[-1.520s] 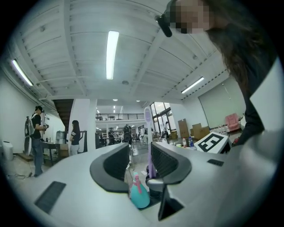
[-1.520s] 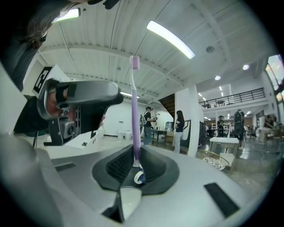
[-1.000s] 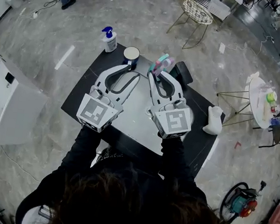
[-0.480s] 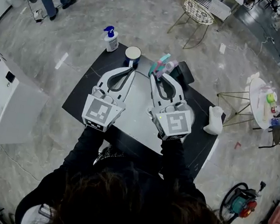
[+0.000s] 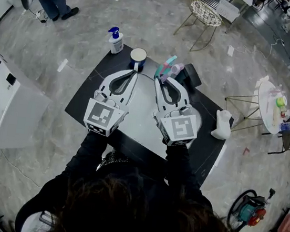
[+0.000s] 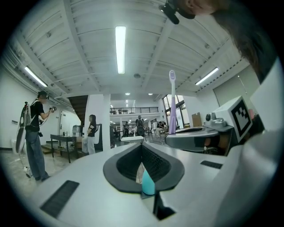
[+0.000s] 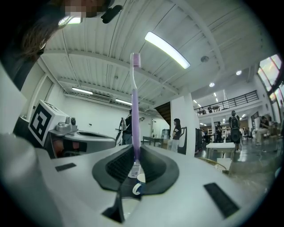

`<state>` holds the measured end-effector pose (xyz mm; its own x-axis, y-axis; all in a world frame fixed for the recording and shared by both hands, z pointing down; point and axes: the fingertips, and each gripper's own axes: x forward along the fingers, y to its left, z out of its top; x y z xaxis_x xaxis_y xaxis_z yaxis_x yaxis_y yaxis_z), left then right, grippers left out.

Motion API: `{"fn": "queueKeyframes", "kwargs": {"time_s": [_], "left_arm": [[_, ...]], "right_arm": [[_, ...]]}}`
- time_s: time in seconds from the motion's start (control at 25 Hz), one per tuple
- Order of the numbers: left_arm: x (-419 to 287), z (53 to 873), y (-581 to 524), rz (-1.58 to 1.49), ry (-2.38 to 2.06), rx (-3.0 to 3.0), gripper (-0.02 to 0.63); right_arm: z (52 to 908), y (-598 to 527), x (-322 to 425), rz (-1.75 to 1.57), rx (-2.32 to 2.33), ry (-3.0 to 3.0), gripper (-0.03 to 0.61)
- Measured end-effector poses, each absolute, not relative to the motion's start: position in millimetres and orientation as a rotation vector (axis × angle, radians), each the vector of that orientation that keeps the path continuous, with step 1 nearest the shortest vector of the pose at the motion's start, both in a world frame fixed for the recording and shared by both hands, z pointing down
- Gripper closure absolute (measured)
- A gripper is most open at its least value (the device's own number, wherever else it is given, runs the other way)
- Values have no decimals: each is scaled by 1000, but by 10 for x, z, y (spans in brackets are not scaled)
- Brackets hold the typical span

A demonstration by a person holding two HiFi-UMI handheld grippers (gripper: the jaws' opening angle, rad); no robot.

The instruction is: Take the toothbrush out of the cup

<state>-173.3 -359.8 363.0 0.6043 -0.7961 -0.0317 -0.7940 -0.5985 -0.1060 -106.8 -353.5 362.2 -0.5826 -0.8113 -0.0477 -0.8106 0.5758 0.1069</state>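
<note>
Dark worktop [image 5: 80, 104] on marble flooring. Right claw [image 7: 134, 155], jaws just tightened, clamps the lilac toothbrush [image 7: 134, 102] upright at 3 o'clock of the white cup [image 5: 138, 58]. Left claw [image 6: 142, 148] is fully closed. Keep the grip firm and the brush vertical.

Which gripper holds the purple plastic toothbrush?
The right gripper: the purple plastic toothbrush stands upright clamped in its jaws; the left gripper is shut without it.

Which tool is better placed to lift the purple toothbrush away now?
Right. The right tool is clamped on the handle of the upright toothbrush. The left tool is shut, away from the toothbrush, its tip by the white cup.
</note>
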Motion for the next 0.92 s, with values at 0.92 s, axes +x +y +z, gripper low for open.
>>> {"fn": "queueKeyframes", "kwargs": {"time_s": [0.92], "left_arm": [[-1747, 3697, -3610, -59, 1356, -2715, 606]], "right_arm": [[3624, -3544, -1066, -221, 1415, -2762, 534]]}}
